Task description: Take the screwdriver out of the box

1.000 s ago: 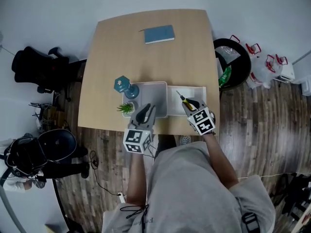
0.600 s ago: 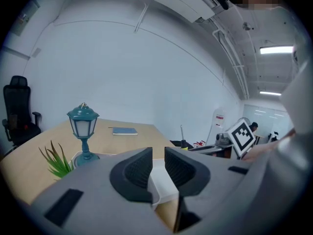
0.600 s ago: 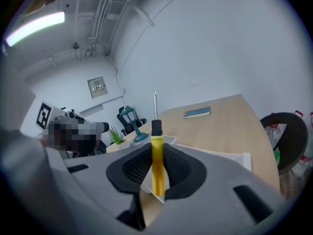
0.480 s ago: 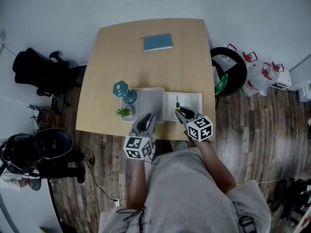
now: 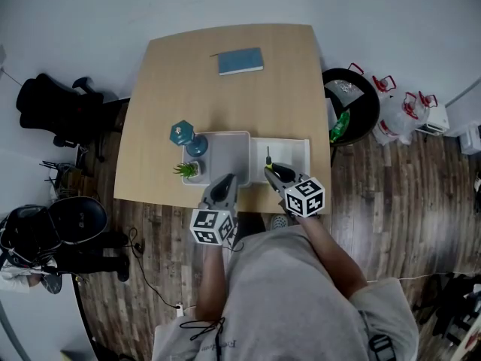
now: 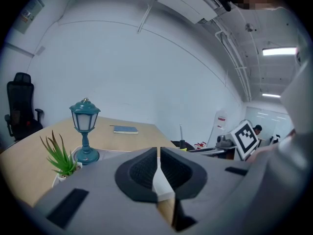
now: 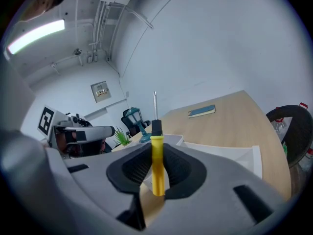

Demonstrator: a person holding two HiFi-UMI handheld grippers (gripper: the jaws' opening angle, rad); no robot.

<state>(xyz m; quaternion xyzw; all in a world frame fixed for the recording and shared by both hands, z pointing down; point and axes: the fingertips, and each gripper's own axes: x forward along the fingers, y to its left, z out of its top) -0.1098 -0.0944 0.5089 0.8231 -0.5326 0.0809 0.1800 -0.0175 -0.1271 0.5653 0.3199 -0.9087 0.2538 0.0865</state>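
The removal step seems under way: the right gripper (image 5: 274, 175) is clamping the screwdriver (image 7: 157, 155) upright, just above the box's (image 5: 301, 141) near edge. The left gripper (image 5: 225, 186) is hovering beside the box, jaws together and empty. The next move probably calls for carrying the screwdriver clear.

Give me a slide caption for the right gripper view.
The right tool clamps a yellow-handled screwdriver by its handle, shaft pointing up, with the wooden table beyond.

We take this for an office, black swivel chair (image 5: 60, 107) far left of the left tongs (image 5: 227, 182), waste bin (image 5: 353, 107) right of the right tongs (image 5: 271, 173), pale wooden worktop (image 5: 225, 96) ahead of both, strip lights (image 7: 36, 35) overhead, white walls (image 6: 146, 72).
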